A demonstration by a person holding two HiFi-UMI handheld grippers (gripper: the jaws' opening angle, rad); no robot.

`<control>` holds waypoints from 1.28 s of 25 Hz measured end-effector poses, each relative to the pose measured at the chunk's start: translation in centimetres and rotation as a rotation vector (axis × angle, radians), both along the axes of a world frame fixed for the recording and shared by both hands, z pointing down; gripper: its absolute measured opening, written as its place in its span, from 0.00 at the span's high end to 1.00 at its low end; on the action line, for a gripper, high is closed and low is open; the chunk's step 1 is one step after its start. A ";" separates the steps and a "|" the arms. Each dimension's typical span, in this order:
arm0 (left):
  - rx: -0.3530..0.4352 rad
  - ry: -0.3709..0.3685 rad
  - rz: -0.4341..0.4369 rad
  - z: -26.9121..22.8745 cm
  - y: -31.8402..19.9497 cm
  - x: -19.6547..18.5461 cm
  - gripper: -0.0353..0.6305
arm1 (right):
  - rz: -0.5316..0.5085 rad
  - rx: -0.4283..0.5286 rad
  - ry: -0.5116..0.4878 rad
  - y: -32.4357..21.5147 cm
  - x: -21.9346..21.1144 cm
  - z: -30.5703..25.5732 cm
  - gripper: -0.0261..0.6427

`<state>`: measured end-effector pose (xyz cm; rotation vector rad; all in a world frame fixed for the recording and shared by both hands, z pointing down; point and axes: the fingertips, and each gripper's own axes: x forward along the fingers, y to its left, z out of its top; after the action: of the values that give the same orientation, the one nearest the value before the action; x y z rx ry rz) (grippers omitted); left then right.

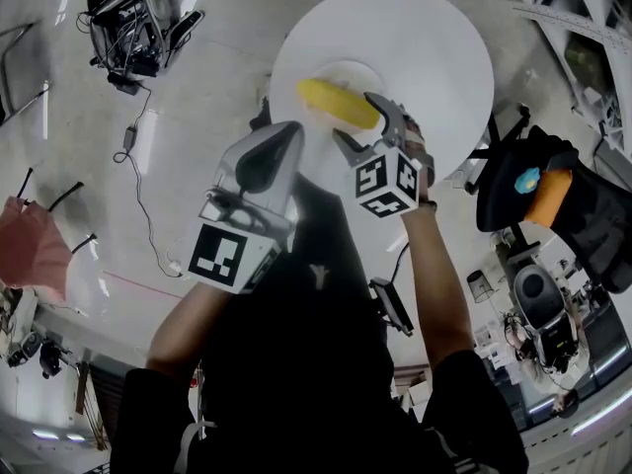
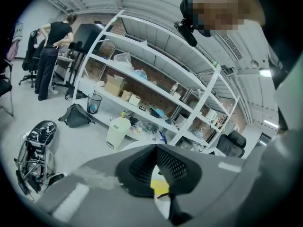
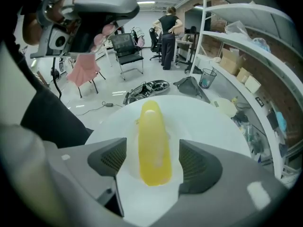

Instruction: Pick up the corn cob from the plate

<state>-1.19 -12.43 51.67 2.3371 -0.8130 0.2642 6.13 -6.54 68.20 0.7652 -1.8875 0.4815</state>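
A yellow corn cob (image 1: pixel 338 103) lies on a white plate (image 1: pixel 383 71) on a round white table (image 1: pixel 434 38). My right gripper (image 1: pixel 357 120) points steeply down over it, jaws open wide, one finger on each side of the cob's near end. In the right gripper view the cob (image 3: pixel 154 145) sits between the two pads with a gap on both sides of the gripper (image 3: pixel 152 151). My left gripper (image 1: pixel 288 134) hovers just left of the plate, shut and empty. In its own view the left gripper's (image 2: pixel 156 148) pads meet at the tips, with a sliver of the cob (image 2: pixel 160 187) behind them.
White shelving (image 3: pixel 246 56) full of boxes runs along the wall on the right. A person (image 3: pixel 168 37) stands at the back near an office chair (image 3: pixel 127 48). On the floor lie cables (image 1: pixel 128 28), a pink cloth (image 1: pixel 35 250) and a black bag (image 1: pixel 543 191).
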 end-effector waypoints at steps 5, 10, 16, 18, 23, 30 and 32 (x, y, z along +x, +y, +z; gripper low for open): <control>-0.042 -0.027 -0.011 0.8 0.1 -0.2 0.94 | -0.040 -0.041 0.031 -0.5 -0.1 0.7 0.43; -0.052 -0.030 -0.017 1.2 -0.1 -0.3 0.94 | -0.076 -0.062 0.048 -1.2 -0.6 1.4 0.43; -0.060 -0.031 -0.023 1.5 -0.4 -0.4 0.94 | -0.119 -0.097 0.063 -1.4 -1.2 2.4 0.43; -0.062 -0.032 -0.020 1.6 -0.3 -0.4 0.94 | -0.124 -0.101 0.068 -1.4 -1.2 2.6 0.43; -0.063 -0.034 -0.023 1.8 -0.6 -0.4 0.94 | -0.143 -0.128 0.082 -1.2 -1.0 3.4 0.43; -0.066 -0.034 -0.026 2.0 -1.0 -0.5 0.94 | -0.148 -0.163 0.086 -1.2 -1.0 4.1 0.44; -0.068 -0.033 -0.029 2.1 -1.1 -0.5 0.94 | -0.149 -0.167 0.085 -1.3 -1.0 4.1 0.44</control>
<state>-1.69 -13.56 53.75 2.2613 -0.8400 0.3145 5.17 -7.81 72.30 0.5229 -1.7848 0.4971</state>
